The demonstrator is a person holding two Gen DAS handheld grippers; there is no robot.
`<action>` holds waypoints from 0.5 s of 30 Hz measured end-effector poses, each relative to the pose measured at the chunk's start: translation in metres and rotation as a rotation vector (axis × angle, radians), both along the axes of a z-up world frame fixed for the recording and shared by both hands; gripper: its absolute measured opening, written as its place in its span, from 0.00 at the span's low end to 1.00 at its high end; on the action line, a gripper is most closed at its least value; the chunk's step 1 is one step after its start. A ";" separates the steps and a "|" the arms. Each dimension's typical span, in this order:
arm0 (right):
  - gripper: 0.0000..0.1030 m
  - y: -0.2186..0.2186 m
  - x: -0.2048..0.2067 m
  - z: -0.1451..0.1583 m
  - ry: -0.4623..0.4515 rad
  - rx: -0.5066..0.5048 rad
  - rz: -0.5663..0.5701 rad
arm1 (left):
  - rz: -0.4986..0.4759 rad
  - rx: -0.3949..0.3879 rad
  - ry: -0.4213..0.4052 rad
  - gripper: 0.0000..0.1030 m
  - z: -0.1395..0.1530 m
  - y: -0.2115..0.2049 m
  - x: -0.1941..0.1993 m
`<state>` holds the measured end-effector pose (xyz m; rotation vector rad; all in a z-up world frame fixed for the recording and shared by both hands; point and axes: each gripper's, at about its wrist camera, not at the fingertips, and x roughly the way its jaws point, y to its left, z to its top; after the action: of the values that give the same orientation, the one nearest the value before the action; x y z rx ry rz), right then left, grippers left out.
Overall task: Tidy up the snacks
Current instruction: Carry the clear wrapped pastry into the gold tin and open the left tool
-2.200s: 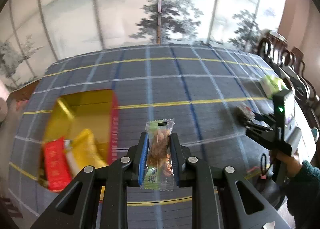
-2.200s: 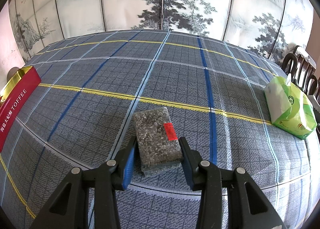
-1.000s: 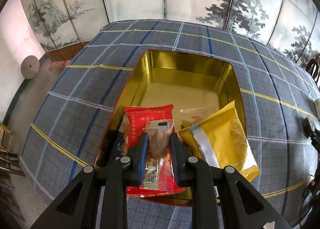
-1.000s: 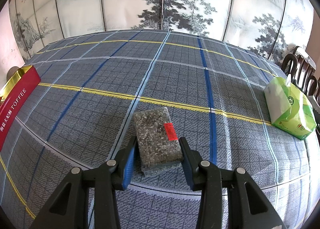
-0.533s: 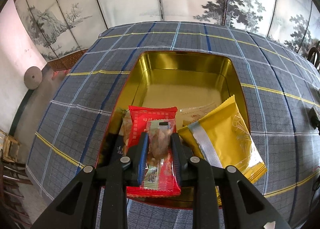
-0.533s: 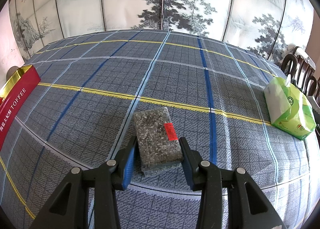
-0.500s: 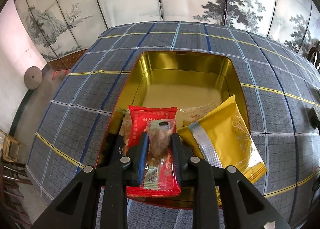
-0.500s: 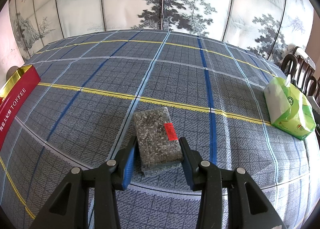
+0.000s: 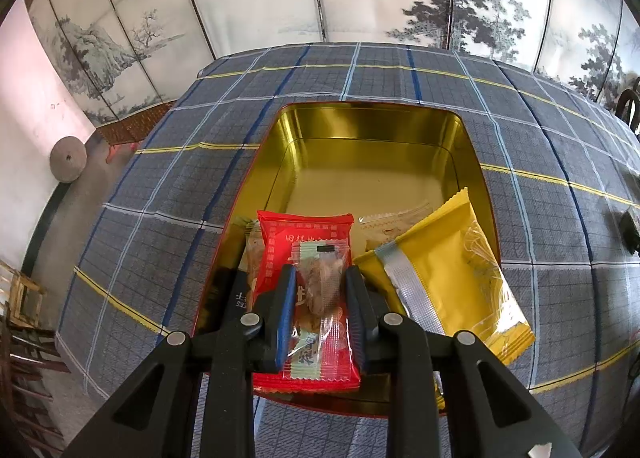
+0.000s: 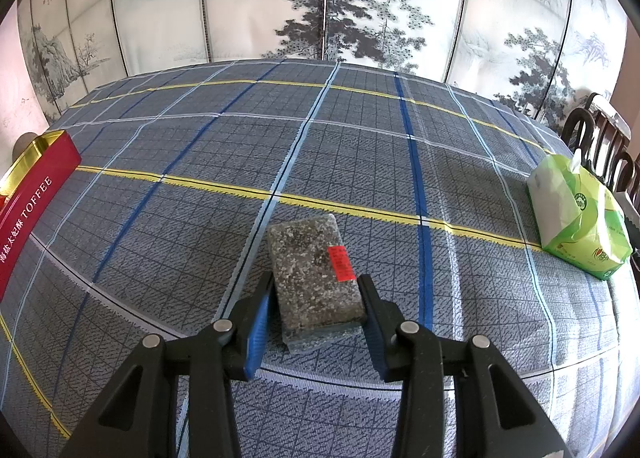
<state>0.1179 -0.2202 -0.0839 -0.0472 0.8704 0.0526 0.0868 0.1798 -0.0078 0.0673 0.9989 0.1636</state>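
Note:
A small clear packet of nuts [image 9: 320, 286] sits between the fingers of my left gripper [image 9: 320, 272]. Its jaws are opening, but the pads still touch the packet's sides. It hangs just over a red packet [image 9: 304, 230] at the near end of the gold-lined tin [image 9: 368, 113]. A yellow packet [image 9: 440, 266] leans on the tin's right side. In the right wrist view, my right gripper [image 10: 316, 280] is shut on a grey speckled block [image 10: 308, 254] with a red label. The block rests on the checked tablecloth.
The tin's far half [image 9: 360, 177] is bare. Its red side marked TOFFEE [image 10: 28, 197] shows at the left of the right wrist view. A green tissue pack [image 10: 576, 213] lies at the table's right edge, with dark chairs [image 10: 600, 133] behind. A painted screen backs the table.
My left gripper carried the nut packet from over the bare cloth to above the tin, then stayed there; its fingers now stand slightly wider. The right gripper and block have not moved.

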 end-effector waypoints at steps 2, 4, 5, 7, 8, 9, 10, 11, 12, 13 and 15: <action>0.40 0.000 0.000 0.000 0.000 0.000 0.000 | 0.003 -0.005 0.003 0.23 0.000 0.000 0.000; 0.40 0.000 0.000 0.000 0.000 0.000 0.000 | 0.004 -0.002 0.003 0.25 0.000 0.001 0.000; 0.40 0.000 0.000 0.000 0.000 0.000 0.000 | 0.005 0.001 0.002 0.27 0.000 0.000 0.000; 0.40 0.000 0.000 0.000 -0.001 -0.002 0.000 | 0.006 0.004 -0.001 0.29 0.001 0.000 0.000; 0.40 0.000 0.000 0.000 0.000 0.000 0.000 | 0.007 0.006 -0.004 0.31 0.003 0.001 -0.001; 0.40 0.000 0.000 0.000 -0.001 0.000 0.000 | 0.008 0.007 -0.006 0.31 0.003 0.001 -0.002; 0.40 -0.001 -0.001 0.000 -0.001 -0.001 -0.001 | 0.008 0.007 -0.007 0.31 0.004 0.001 -0.002; 0.40 0.000 -0.001 0.000 -0.001 -0.003 0.001 | 0.008 0.006 -0.007 0.32 0.004 0.001 -0.002; 0.40 -0.001 -0.001 0.000 -0.002 -0.006 0.000 | 0.007 0.004 -0.008 0.32 0.005 0.002 -0.002; 0.40 -0.002 -0.001 0.001 -0.002 -0.007 -0.002 | 0.006 0.005 -0.009 0.32 0.005 0.002 -0.003; 0.40 -0.003 -0.001 0.001 -0.002 -0.006 -0.012 | 0.008 0.004 -0.011 0.33 0.006 0.002 -0.003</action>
<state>0.1166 -0.2232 -0.0828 -0.0479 0.8689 0.0388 0.0838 0.1814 -0.0019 0.0657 0.9882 0.1730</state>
